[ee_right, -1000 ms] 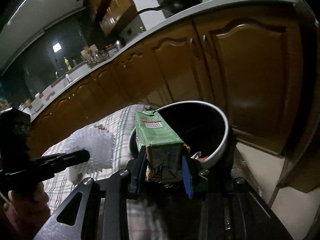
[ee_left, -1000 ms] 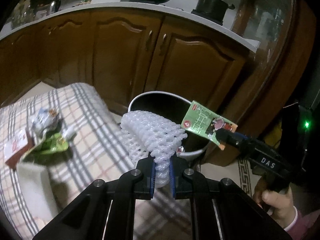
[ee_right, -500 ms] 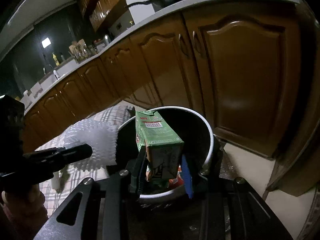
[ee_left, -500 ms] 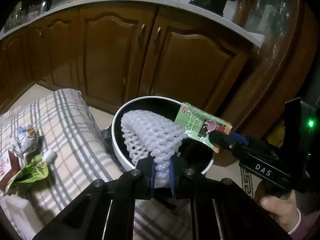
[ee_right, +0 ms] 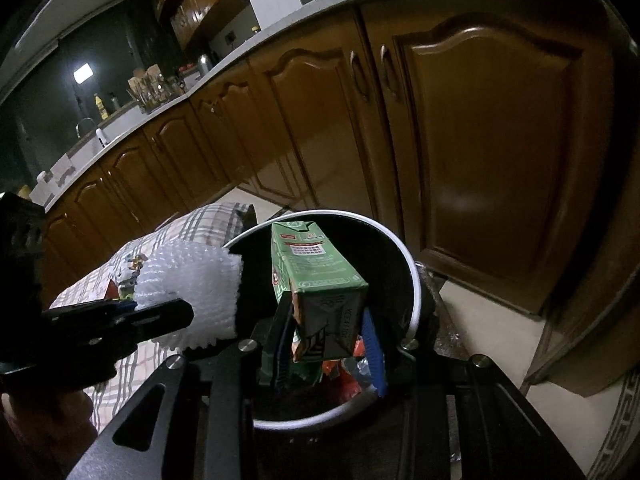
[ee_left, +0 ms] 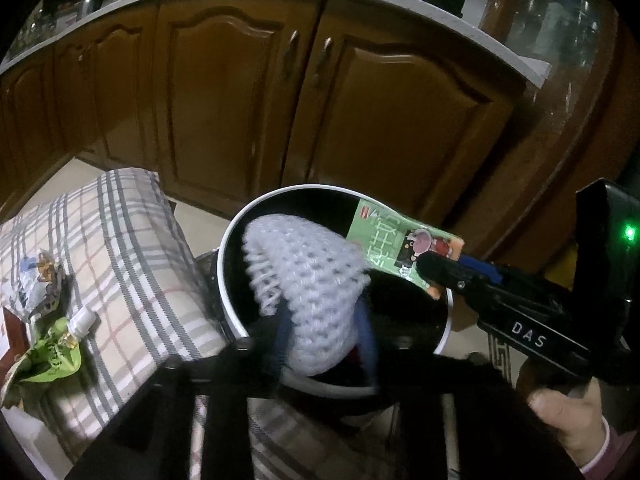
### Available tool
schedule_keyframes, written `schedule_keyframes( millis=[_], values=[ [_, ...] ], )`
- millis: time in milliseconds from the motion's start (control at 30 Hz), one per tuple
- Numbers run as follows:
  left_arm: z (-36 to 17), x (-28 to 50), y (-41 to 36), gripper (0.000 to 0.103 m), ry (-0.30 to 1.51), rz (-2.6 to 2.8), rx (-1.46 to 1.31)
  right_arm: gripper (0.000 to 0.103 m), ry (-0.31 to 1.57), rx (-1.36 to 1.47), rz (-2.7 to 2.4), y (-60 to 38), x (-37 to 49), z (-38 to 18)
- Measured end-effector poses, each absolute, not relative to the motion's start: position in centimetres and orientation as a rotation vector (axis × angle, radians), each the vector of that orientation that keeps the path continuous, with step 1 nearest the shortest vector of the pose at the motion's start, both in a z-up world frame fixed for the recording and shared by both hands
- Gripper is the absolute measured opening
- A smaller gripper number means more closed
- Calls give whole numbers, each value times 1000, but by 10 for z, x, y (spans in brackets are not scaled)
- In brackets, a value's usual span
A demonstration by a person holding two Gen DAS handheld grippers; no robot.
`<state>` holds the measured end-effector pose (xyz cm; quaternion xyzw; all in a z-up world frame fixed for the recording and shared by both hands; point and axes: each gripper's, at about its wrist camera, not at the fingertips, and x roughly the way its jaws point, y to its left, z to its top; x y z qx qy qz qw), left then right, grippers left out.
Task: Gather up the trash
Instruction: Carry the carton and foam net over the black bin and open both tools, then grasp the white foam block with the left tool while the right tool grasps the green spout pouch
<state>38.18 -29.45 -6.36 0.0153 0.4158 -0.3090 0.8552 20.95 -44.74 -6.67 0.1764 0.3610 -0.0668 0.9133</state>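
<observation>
A black trash bin with a white rim [ee_left: 236,236] [ee_right: 414,280] stands beside the table. My left gripper [ee_left: 324,340] hangs over it with its blue fingers spread around a white foam fruit net [ee_left: 304,284]; the net also shows in the right wrist view [ee_right: 188,284]. My right gripper [ee_right: 328,344] is over the bin too, its fingers widened around a green drink carton [ee_right: 316,276], which shows in the left wrist view [ee_left: 396,244]. Colourful wrappers [ee_right: 344,372] lie in the bin.
A table with a plaid cloth [ee_left: 128,248] sits left of the bin, carrying a green pouch [ee_left: 52,356] and a crumpled wrapper [ee_left: 36,284]. Brown kitchen cabinets [ee_left: 280,92] stand behind. The tiled floor [ee_right: 492,328] lies to the right.
Both grippers moved forward over the bin's mouth. The left fingers spread apart around the foam net. The right fingers widened around the carton.
</observation>
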Motion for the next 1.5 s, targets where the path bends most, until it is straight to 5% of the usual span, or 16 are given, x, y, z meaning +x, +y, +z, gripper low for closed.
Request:
schedule_keyframes(
  millis=[67, 333, 633, 1200, 1500],
  values=[
    [-64, 380, -293, 54, 868, -640, 24, 36, 745, 372, -138, -450, 210, -68],
    [-65, 364, -272, 58, 871, -633, 6, 52, 717, 422, -136, -449, 198, -68],
    [-67, 319, -217, 61, 849, -594, -32, 84, 659, 464, -87, -420, 177, -60],
    [-59, 253, -84, 61, 815, -387, -149, 87, 700, 460, 50, -333, 179, -73],
    [-58, 254, -58, 80, 808, -268, -163, 87, 738, 459, 97, -302, 195, -80]
  ],
)
